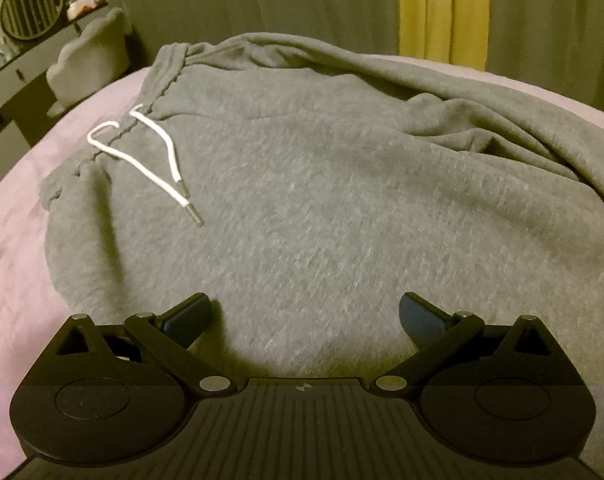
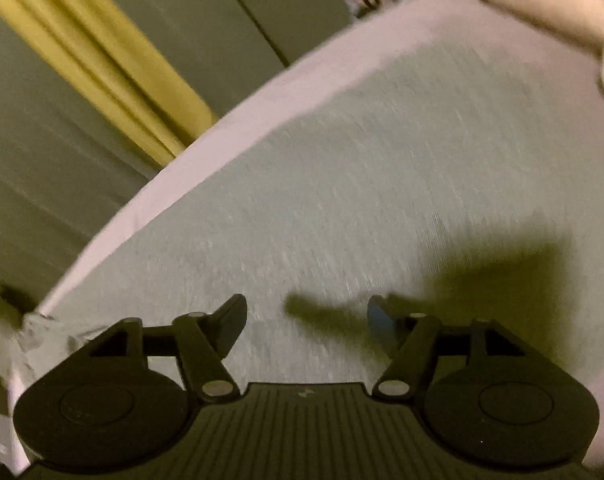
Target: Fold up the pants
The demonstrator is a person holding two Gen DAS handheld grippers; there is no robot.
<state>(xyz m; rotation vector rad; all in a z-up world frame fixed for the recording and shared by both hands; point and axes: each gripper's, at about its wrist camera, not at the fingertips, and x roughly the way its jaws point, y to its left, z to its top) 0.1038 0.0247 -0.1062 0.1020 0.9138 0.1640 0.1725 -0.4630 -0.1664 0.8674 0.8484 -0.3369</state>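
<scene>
Nearest in the left wrist view, the left gripper (image 1: 305,312) is seen with its jaws spread wide and nothing between them, poised over the grey pants (image 1: 302,200), which are laid across a pink bed sheet (image 1: 9,248). The waistband (image 1: 157,92) is found toward the upper left, with a white drawstring (image 1: 149,160) trailing over the fabric; bunched folds of a leg are seen at the right. Beyond the bed, a grey chair (image 1: 89,56), a round fan (image 1: 31,4) on a shelf, and grey and yellow curtains (image 1: 438,4) are visible. In the blurred right wrist view, the right gripper (image 2: 306,320) is likewise seen parted and empty above the grey cloth, onto which its shadow is cast. A pale pillow (image 2: 550,4) is seen at the far right corner.
</scene>
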